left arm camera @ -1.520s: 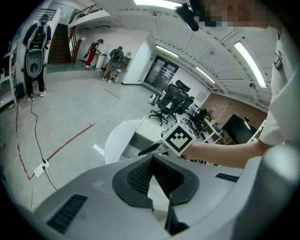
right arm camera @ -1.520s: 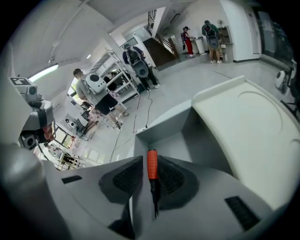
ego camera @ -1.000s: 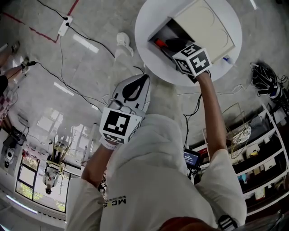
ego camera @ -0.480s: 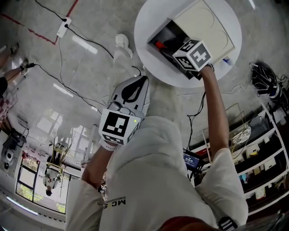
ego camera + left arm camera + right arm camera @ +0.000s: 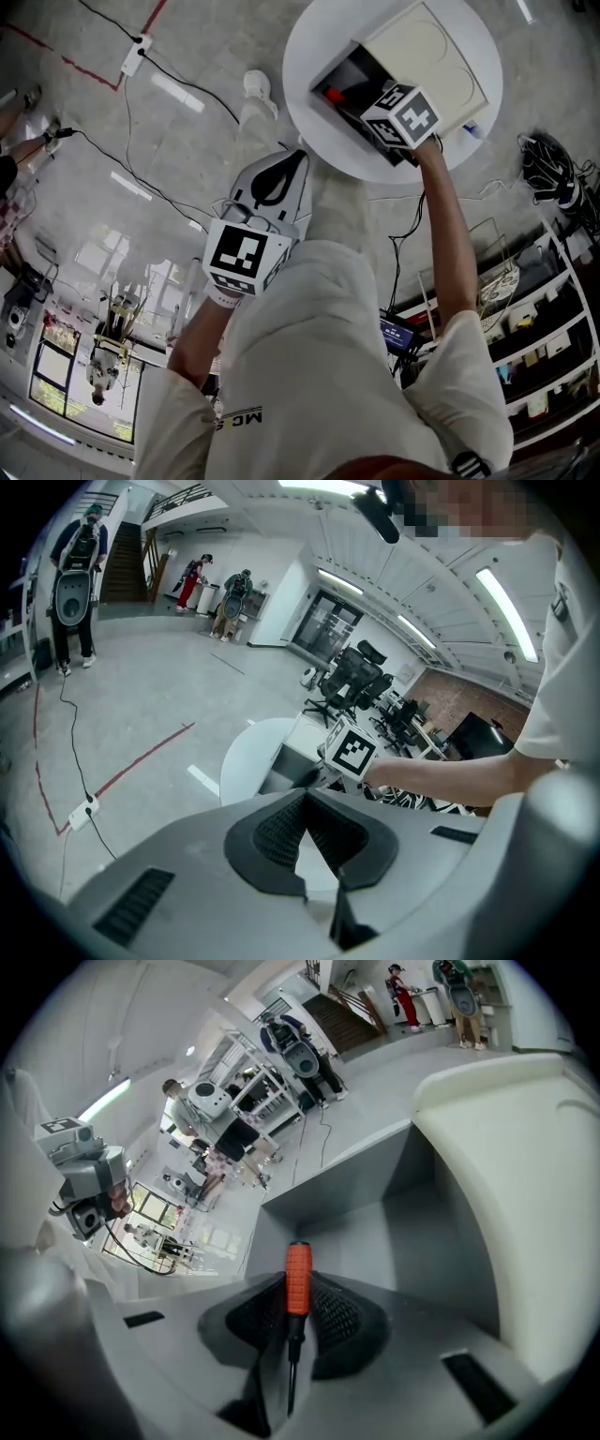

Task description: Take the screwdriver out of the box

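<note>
Right gripper [image 5: 298, 1316] clenched on the screwdriver [image 5: 297, 1274]; the tool's long axis runs 12 to 6 o'clock along the jaws, with its orange handle toward 12, over the open grey box [image 5: 375, 1222]. The tool appears not yet clear of the box. The left gripper [image 5: 302, 808], closed on nothing, hangs well apart, at 7 o'clock from the table [image 5: 323, 131] in the head view.

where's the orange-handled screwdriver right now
In the right gripper view, the orange-handled screwdriver is clamped in the right gripper, at the open grey box.
</note>
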Demonstrator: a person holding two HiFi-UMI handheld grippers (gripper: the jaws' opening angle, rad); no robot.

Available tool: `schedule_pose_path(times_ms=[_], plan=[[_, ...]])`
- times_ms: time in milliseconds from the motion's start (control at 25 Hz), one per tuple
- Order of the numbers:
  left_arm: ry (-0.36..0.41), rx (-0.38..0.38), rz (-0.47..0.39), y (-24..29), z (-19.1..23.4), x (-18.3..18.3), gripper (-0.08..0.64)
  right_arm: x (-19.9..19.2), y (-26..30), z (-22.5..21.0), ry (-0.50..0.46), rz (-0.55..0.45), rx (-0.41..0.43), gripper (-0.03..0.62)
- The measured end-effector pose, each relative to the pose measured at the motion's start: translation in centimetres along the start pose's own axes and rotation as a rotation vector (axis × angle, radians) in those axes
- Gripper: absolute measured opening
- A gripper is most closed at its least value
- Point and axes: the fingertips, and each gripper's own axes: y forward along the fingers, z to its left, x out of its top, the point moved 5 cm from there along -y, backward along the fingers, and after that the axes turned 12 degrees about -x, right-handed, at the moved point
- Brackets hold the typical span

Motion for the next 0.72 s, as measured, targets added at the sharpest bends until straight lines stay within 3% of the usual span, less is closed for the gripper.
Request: schedule_pose_path(times_ms=[280, 720], plan=[[0.004, 0.007, -0.003, -0.4, -0.4, -0.2, 0.003, 0.3, -0.6, 0.5, -0.057, -0.033, -0.091, 0.130], [0.059, 0.013, -0.044, -2.1, -2.2, 1.3, 0.003, 0.5, -5.4, 1.3, 0.014, -0.224, -0.253, 0.130]])
